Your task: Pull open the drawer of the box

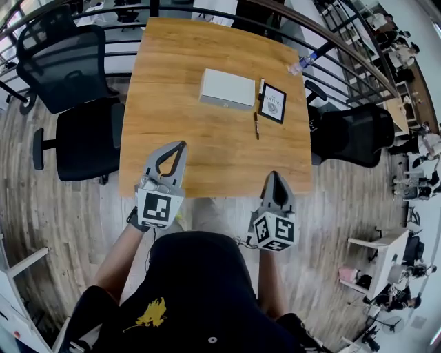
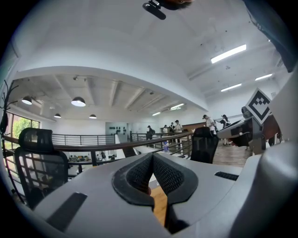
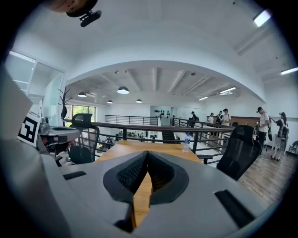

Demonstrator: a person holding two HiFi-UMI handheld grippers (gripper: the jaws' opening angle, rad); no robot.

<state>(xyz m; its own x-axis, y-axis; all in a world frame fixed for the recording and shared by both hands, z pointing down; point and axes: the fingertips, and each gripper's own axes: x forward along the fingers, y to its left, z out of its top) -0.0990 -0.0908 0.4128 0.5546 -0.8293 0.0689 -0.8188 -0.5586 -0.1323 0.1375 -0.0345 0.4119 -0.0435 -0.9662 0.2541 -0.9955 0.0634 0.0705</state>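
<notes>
The box is a flat white case lying on the far half of the wooden table; I cannot make out its drawer from here. Both grippers hover over the table's near edge, well short of the box. My left gripper has its tips together with nothing between them, and its own view shows the jaws meeting. My right gripper is shut and empty too, as its own view confirms. In both gripper views the jaws hide the box.
A black framed card and two pens lie just right of the box. Black office chairs stand at the table's left and right. A railing with a water bottle nearby runs behind the table.
</notes>
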